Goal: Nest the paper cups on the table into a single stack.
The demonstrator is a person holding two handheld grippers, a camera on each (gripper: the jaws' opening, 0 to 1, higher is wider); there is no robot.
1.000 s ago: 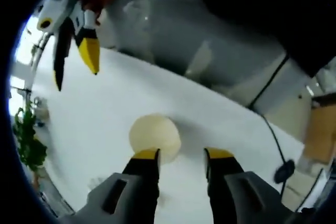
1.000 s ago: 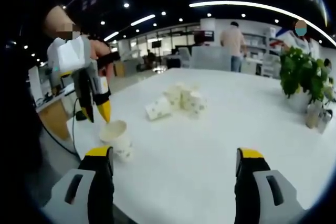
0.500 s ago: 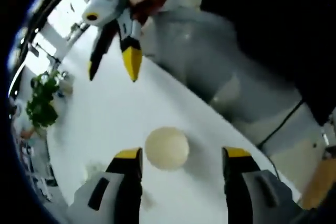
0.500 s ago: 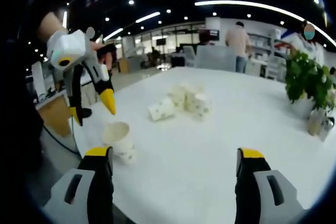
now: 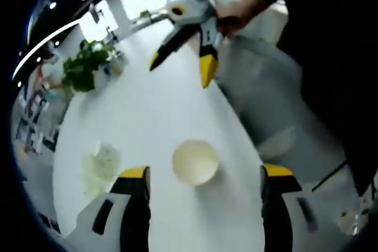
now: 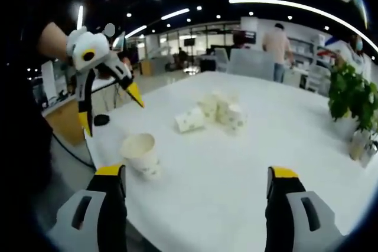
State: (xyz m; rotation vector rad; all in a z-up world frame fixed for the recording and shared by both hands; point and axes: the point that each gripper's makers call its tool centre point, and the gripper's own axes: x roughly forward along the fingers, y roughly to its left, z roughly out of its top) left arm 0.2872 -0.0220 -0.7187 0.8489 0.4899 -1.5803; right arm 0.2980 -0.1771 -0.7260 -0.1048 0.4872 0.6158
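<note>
An upright paper cup [image 6: 142, 154] stands near the white table's near left corner; from above in the left gripper view its open mouth [image 5: 195, 162] lies just beyond my left gripper [image 5: 205, 175], whose jaws are open and empty. A cluster of several paper cups [image 6: 217, 112], one lying on its side, sits at the table's middle, and also blurred at the left [image 5: 100, 166]. My right gripper [image 6: 196, 175] is open and empty, well short of the cluster. The left gripper [image 6: 109, 95] hangs above the lone cup; the right gripper [image 5: 183, 57] hovers over the table.
A potted plant [image 6: 354, 95] and small items stand at the table's right edge, the plant [image 5: 85, 69] also at far left. The white table [image 6: 260, 163] has wide bare room. A chair [image 6: 254, 63] and people stand beyond. A cable [image 6: 71, 151] hangs by the table's left edge.
The left gripper has lifted and tilted away from the lone cup, its jaws now wider apart. The right gripper view has drifted slightly closer to the table.
</note>
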